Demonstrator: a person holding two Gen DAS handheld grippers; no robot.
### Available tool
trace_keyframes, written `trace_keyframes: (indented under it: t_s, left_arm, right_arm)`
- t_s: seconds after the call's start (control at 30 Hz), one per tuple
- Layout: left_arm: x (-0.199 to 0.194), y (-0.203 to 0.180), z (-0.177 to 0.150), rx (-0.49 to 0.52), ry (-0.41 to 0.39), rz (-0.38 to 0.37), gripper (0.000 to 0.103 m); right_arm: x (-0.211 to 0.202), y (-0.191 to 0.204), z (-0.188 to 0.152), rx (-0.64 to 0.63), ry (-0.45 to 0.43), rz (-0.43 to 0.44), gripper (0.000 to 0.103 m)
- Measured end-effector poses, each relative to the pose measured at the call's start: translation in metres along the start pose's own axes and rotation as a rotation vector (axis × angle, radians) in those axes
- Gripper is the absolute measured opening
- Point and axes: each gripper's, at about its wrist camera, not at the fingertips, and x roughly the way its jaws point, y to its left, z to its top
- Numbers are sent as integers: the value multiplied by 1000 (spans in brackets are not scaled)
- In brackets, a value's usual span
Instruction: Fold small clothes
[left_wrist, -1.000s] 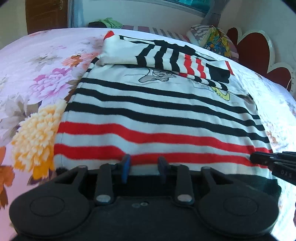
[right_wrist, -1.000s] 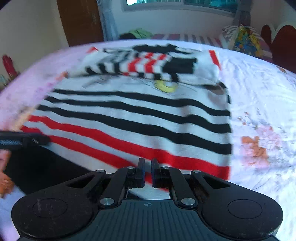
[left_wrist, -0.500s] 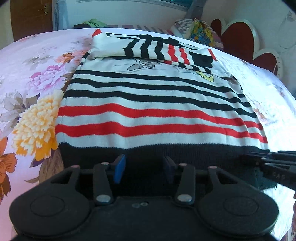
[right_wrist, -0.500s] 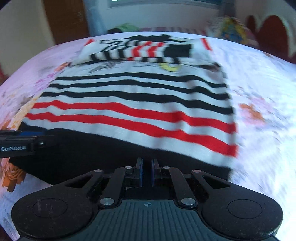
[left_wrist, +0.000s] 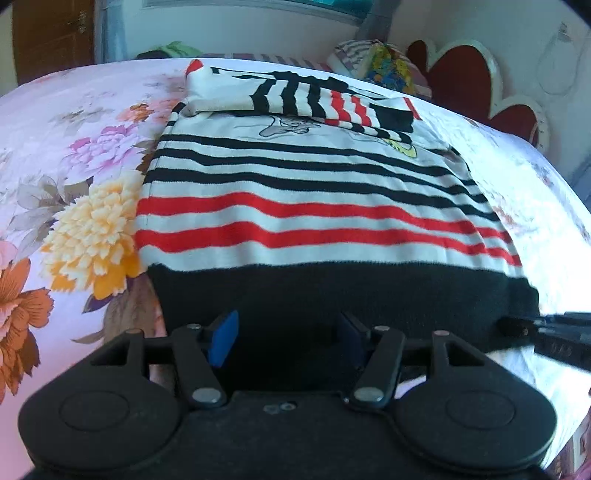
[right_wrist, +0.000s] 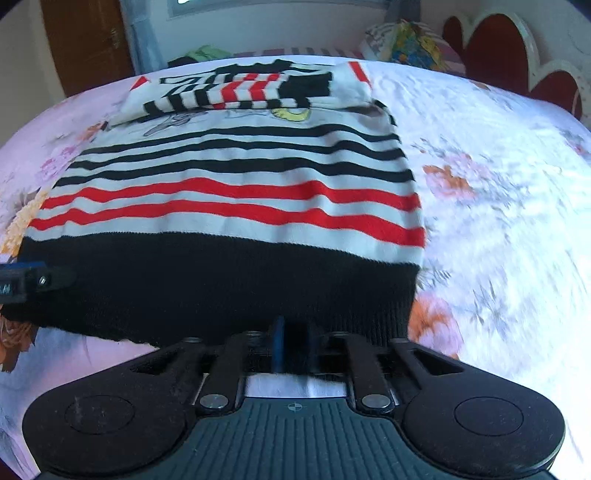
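1. Striped sweater lies flat on the flowered bed sheet, sleeves folded across its top. The left gripper has just been opening, released, over the black hem.
2. In the right wrist view, the right gripper, jaws just parting, straddles the hem edge, no longer pinching it.

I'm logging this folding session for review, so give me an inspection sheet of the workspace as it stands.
Surface: bed with floral sheet, lightly wrinkled.
Job's things: striped sweater lying flat, sleeves folded across the chest, black hem band nearest the grippers.
Clutter: colourful bundle and green cloth at the far edge.
Grippers: left gripper open over the hem; right gripper jaws just opening, hem between them.
Cables: nothing seen.
Surroundings: red heart-shaped headboard, wooden door, window.
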Motion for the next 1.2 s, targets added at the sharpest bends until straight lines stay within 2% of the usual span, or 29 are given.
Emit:
trace_keyframes:
  t_s: [0.03,0.07,0.1,0.23,0.3,0.37,0.43,0.53,0.63,0.83,0.97,1.0,1.07,1.13,1.2]
  left_arm:
    - [-3,1,-1,9,0,-3,58]
    - [-6,2,-1,6,-1,-6,58]
    - [-11,5,-1,-8,-11,-7,58]
    - [-26,22,-1,-72,-57,27,59]
    - [-22,28,1,-76,-48,69,59]
    - [-12,34,2,-88,-10,89,58]
    - [-7,37,2,-105,7,81,58]
    - [-7,37,5,-96,22,73,59]
    - [-6,40,7,-110,38,58,59]
    - [-3,42,9,-134,46,34,57]
    - [0,39,10,-126,42,15,56]
    - [0,39,11,-129,42,4,55]
    - [0,40,10,-146,43,-20,41]
    - [0,41,11,-166,55,-49,40]
    - [0,39,11,-159,68,-60,40]
  right_arm:
    - [-3,0,1,12,-4,-4,43]
    - [-9,0,2,24,-28,2,65]
    - [-16,0,2,28,-67,11,68]
    - [-21,6,12,39,-103,41,68]
    - [-13,9,17,51,-101,62,68]
    - [4,14,19,38,-54,64,68]
    - [17,13,17,37,1,70,68]
    - [12,8,17,16,-18,80,68]
    - [3,-8,22,19,-40,41,68]
    - [8,-50,24,106,-12,-48,68]
    - [16,-72,19,209,27,-14,68]
    - [13,-73,17,213,25,-10,68]
    - [10,-71,18,206,31,17,68]
    - [10,-67,18,206,43,54,68]
    - [11,-61,19,179,46,50,68]
